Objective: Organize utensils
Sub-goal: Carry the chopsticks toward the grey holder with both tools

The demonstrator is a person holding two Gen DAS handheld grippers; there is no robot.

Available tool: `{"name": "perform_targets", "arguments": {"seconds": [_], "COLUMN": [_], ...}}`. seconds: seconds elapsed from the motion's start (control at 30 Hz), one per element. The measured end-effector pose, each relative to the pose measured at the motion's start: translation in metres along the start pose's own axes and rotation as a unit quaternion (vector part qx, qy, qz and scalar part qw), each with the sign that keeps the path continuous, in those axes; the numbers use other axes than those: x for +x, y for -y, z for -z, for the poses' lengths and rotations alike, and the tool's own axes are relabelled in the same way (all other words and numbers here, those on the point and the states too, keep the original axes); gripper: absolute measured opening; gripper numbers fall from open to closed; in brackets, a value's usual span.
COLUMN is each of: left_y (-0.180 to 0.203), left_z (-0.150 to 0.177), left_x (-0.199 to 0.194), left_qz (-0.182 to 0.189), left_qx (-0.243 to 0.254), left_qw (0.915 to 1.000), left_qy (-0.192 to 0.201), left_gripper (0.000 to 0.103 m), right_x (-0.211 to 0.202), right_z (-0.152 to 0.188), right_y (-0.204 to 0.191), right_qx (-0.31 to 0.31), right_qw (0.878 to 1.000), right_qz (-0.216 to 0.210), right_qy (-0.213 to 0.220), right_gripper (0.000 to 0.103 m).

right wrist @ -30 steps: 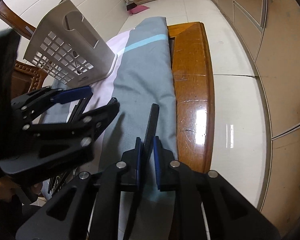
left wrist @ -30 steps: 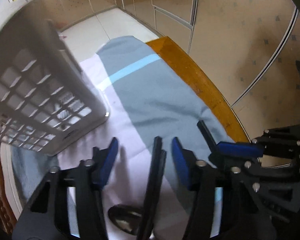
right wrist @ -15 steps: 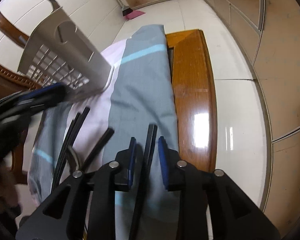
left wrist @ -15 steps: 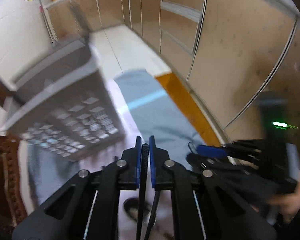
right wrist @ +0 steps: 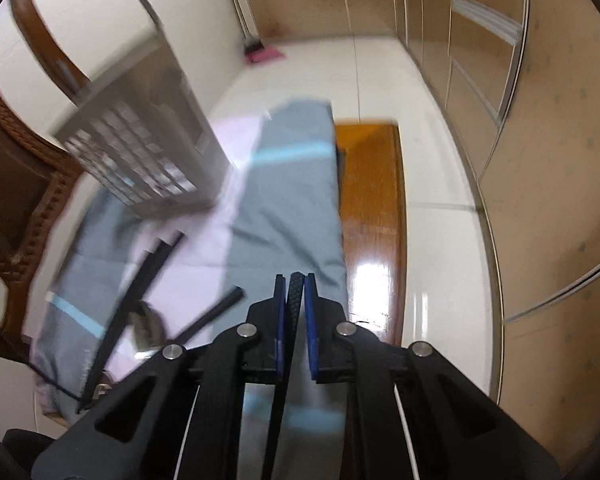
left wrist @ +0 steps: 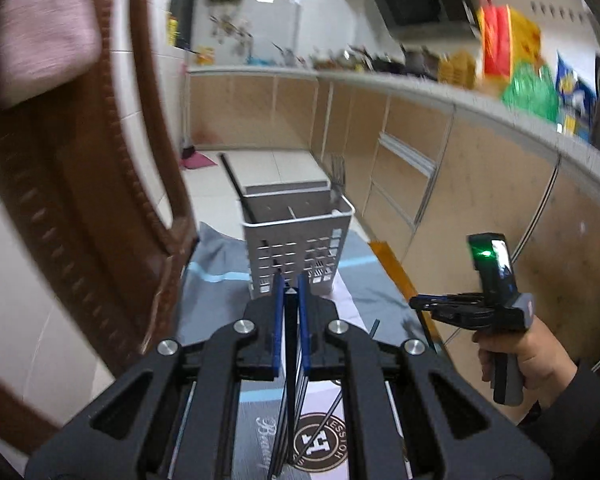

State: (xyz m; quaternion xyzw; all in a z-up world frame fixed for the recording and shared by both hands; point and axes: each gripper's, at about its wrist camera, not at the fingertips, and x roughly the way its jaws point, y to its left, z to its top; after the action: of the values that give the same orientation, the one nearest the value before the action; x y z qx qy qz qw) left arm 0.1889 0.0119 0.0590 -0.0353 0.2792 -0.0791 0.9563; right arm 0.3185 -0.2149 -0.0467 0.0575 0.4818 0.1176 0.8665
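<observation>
A white slotted utensil caddy point(left wrist: 296, 248) stands on the grey and pink cloth point(right wrist: 296, 200), with a black utensil and a fork upright in it. My left gripper point(left wrist: 291, 284) is raised in front of it, shut on a thin black utensil handle point(left wrist: 290, 380) that hangs down between the pads. The right gripper point(right wrist: 295, 292) has a black textured handle point(right wrist: 294, 304) between its blue pads, and its jaws are closing on it. A hand holds this gripper point(left wrist: 414, 302) low at the right. Two more black handles point(right wrist: 156, 264) and a spoon bowl point(right wrist: 148, 328) lie on the cloth.
A carved wooden chair back point(left wrist: 80, 200) rises close on the left. The bare wooden table edge point(right wrist: 368, 200) runs along the cloth's right side, with tiled floor beyond. Beige cabinets point(left wrist: 400, 160) and a cluttered counter line the far side.
The left gripper shut on a black handle and rose, swinging round until it faces the caddy. The right gripper loosened, then closed again on its handle and lifted slightly.
</observation>
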Motion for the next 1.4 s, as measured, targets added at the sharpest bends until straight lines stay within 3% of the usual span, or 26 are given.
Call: {"name": "perform_targets", "arguments": {"seconds": [0.13,0.3,0.4,0.53,0.73,1.2,1.4], "left_y": [-0.007,-0.003,0.004,0.010,0.011,0.010,0.000], "left_z": [0.003,0.000,0.006,0.007,0.006,0.008,-0.041], "left_x": [-0.024,-0.048,-0.061,-0.069,-0.075,-0.072,-0.074], "left_qz": [0.005,0.016,0.016,0.010,0.007,-0.001,0.013], "left_qx": [-0.005,0.007,0.018,0.029,0.028,0.030,-0.010], "left_qw": [0.9998,0.9992,0.9989,0.9985,0.9981,0.9983,0.9977], "left_qy": [0.019,0.035,0.041,0.046,0.055,0.049,0.065], "left_gripper": [0.008,0.008,0.008,0.008,0.008,0.008,0.008], "right_x": [-0.059,-0.152,-0.189,-0.212,-0.223,-0.217,-0.213], "right_z": [0.006,0.025,0.035,0.046,0.050,0.051,0.049], "right_y": [-0.012,-0.040,-0.054,-0.063,-0.063,-0.071,-0.066], "right_qx": [-0.003,-0.030,-0.044,-0.054,-0.048,-0.051,-0.036], "right_qw": [0.997,0.981,0.970,0.960,0.955,0.955,0.952], "right_qz": [-0.028,-0.041,-0.036,-0.021,-0.016,-0.031,-0.042], "right_qy": [0.077,0.186,0.236,0.272,0.293,0.291,0.302], "right_gripper": [0.008,0.007,0.007,0.007,0.007,0.007,0.007]}}
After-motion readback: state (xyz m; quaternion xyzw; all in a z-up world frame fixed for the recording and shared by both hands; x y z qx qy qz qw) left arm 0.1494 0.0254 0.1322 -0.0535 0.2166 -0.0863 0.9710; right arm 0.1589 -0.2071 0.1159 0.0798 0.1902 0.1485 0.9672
